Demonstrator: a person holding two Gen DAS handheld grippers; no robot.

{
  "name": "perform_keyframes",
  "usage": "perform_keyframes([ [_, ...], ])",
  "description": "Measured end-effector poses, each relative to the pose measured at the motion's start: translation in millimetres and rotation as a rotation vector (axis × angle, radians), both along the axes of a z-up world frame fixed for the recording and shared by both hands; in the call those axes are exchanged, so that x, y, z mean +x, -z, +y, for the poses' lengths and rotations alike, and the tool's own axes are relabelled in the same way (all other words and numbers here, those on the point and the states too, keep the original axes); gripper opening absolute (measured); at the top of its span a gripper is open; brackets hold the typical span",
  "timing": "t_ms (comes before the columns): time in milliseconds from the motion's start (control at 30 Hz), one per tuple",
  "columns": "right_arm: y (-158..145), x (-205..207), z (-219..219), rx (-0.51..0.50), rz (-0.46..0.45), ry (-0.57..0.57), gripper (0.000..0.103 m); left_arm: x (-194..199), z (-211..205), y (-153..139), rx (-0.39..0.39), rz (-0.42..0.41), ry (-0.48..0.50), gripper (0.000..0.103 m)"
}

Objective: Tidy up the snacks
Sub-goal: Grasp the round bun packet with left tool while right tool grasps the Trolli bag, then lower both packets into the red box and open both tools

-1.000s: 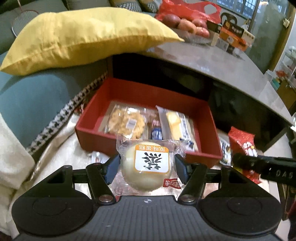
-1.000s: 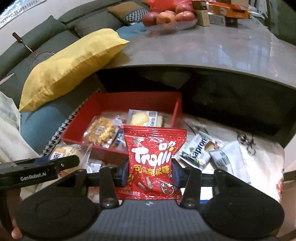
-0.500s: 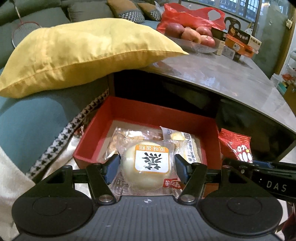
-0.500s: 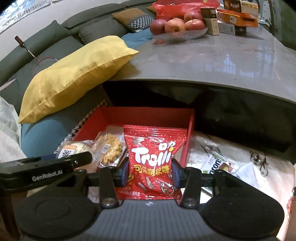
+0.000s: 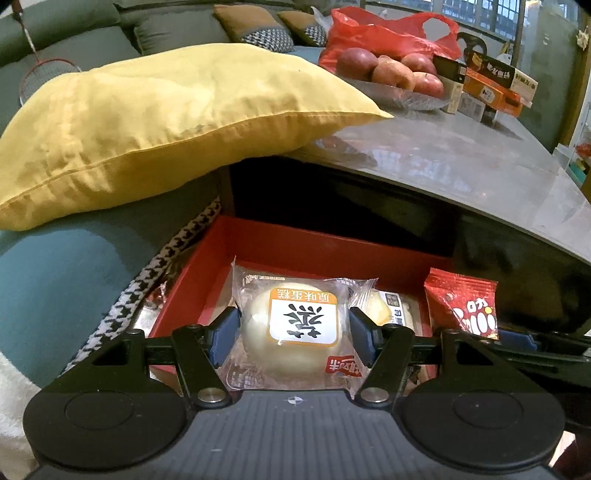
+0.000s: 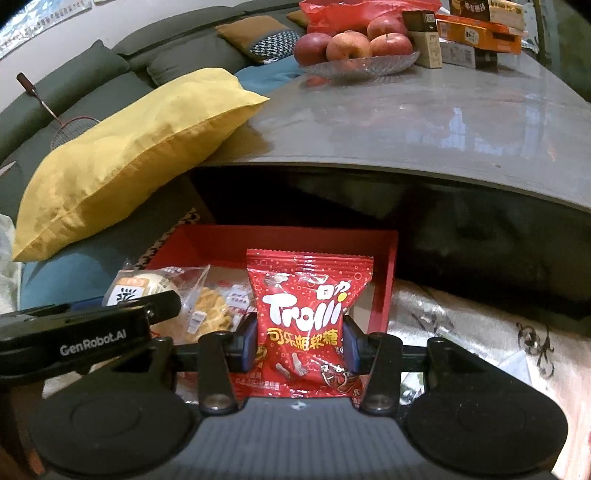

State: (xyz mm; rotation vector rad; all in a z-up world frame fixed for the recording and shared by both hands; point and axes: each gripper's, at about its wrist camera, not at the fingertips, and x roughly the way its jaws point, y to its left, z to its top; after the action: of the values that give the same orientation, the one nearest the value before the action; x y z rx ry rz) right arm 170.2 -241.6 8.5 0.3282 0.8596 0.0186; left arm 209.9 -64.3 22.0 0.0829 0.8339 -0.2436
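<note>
My left gripper (image 5: 293,338) is shut on a round pale cake in a clear wrapper (image 5: 295,325), held over the near edge of the red box (image 5: 325,245). My right gripper (image 6: 300,341) is shut on a red Trolli gummy bag (image 6: 306,317), upright over the box's right half (image 6: 389,280). A waffle pack (image 6: 210,310) lies inside the box, and a yellow cake pack (image 5: 391,310) shows behind the wrapped cake. The Trolli bag (image 5: 465,308) appears at the right of the left wrist view. The left gripper's finger (image 6: 92,328) and its cake (image 6: 140,288) cross the right wrist view.
A yellow pillow (image 5: 166,118) rests on the teal sofa (image 5: 62,266) to the left. Behind the box a grey table (image 6: 424,122) overhangs, carrying a dish of apples (image 6: 354,51) and boxes (image 6: 476,33). A silvery crinkled sheet (image 6: 461,332) lies right of the box.
Both grippers have carried their packets forward toward and over the red box, which now sits closer and lower in each view. Their grips are unchanged.
</note>
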Motion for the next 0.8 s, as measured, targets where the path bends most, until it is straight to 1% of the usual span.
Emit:
perform_keyframes([
  [133,5,10,-4,0.002,0.004,0.006,0.04,6,-2,5,0.012,0.002,-0.006,0.07],
  [233,7,15,-3,-0.015,0.0,0.003,0.04,10,-3,8,0.028,0.0,-0.013,0.07],
  [800,27,30,-2,-0.013,0.029,0.002,0.041,23,-2,21,0.033,0.024,-0.042,0.071],
])
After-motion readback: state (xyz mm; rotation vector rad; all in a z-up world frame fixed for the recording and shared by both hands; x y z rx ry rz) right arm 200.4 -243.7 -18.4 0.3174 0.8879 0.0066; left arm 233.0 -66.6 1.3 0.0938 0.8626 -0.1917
